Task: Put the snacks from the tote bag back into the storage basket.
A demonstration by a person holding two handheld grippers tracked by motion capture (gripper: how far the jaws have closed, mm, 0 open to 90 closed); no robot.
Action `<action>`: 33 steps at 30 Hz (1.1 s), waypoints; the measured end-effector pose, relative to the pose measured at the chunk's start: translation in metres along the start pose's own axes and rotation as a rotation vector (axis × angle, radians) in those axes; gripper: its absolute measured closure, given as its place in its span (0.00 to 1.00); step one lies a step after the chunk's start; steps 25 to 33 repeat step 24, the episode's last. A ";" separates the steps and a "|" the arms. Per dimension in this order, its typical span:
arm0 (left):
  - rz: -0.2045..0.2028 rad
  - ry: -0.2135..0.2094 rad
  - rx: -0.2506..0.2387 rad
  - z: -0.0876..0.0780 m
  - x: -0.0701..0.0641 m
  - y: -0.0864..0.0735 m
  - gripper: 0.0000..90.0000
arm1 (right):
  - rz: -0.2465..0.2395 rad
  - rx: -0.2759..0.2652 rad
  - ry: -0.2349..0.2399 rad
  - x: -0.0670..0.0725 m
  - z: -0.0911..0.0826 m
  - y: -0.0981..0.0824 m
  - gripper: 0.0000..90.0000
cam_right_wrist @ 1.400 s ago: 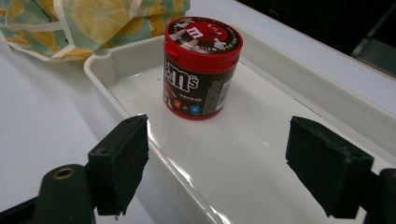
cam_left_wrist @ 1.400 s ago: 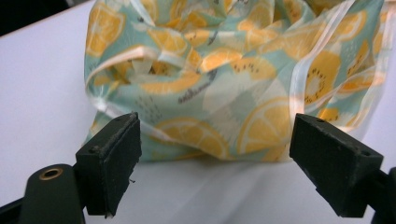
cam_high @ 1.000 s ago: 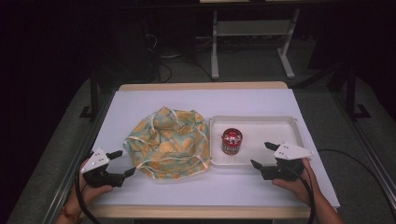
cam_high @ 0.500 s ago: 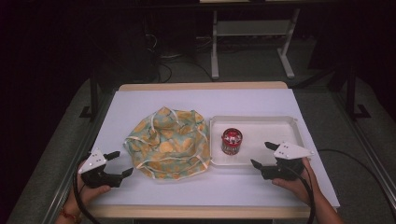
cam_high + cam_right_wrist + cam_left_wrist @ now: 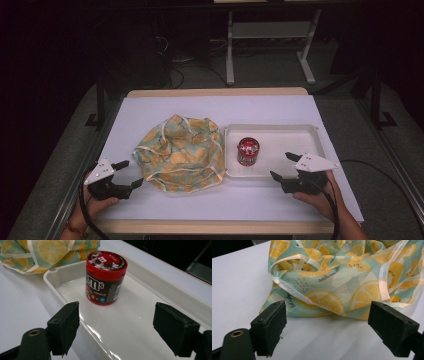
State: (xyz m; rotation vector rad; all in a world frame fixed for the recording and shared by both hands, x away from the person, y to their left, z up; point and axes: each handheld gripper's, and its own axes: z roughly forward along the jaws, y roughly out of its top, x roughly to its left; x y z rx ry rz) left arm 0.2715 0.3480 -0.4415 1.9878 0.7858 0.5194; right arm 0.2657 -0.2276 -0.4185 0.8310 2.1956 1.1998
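Observation:
A crumpled cloth bag [image 5: 181,153] printed with lemons lies on the white table, left of a white tray [image 5: 295,134]. Inside the tray's left end stands a red-lidded candy tub [image 5: 248,151], upright. My left gripper [image 5: 125,174] sits open at the table's front left, its jaws aimed at the bag's near edge [image 5: 332,295] and a short way off it. Over the tray's front right corner my right gripper [image 5: 283,166] stands open, facing the tub [image 5: 105,277] with nothing between its jaws.
The tray's near rim [image 5: 75,315] runs under my right jaws. Bare white tabletop [image 5: 210,205] lies along the front edge. Beyond the table's far edge stand a metal frame [image 5: 265,45] and cables on a dark floor.
My left gripper has shifted slightly toward the front left of the table. The right gripper, the bag and the tub have stayed put.

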 end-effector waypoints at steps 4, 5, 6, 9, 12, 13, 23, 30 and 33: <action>0.002 -0.001 0.006 0.001 0.000 0.001 0.17 | 0.004 -0.003 0.000 0.000 -0.001 0.000 0.23; 0.005 0.002 0.008 0.001 0.000 0.001 0.17 | 0.001 -0.003 0.001 0.000 0.000 -0.001 0.23; 0.003 0.002 0.004 0.001 0.000 0.001 0.17 | 0.003 -0.002 0.003 0.000 0.000 -0.001 0.23; -0.002 0.007 0.002 0.001 0.001 0.001 0.17 | 0.006 0.000 0.004 -0.001 0.001 -0.002 0.23; -0.005 0.007 0.008 0.002 0.001 0.001 0.17 | 0.010 -0.002 0.007 -0.003 0.002 -0.002 0.23; -0.005 0.006 0.010 0.002 0.001 0.002 0.17 | 0.010 0.000 0.006 -0.003 0.002 -0.003 0.23; 0.003 0.016 0.017 0.002 -0.002 0.003 0.17 | 0.011 -0.008 0.011 -0.002 0.002 -0.002 0.23; 0.005 0.015 0.018 0.002 -0.002 0.003 0.17 | 0.008 -0.009 0.015 -0.002 0.002 -0.002 0.23; 0.005 0.015 0.018 0.002 -0.002 0.003 0.17 | 0.008 -0.009 0.015 -0.002 0.002 -0.002 0.23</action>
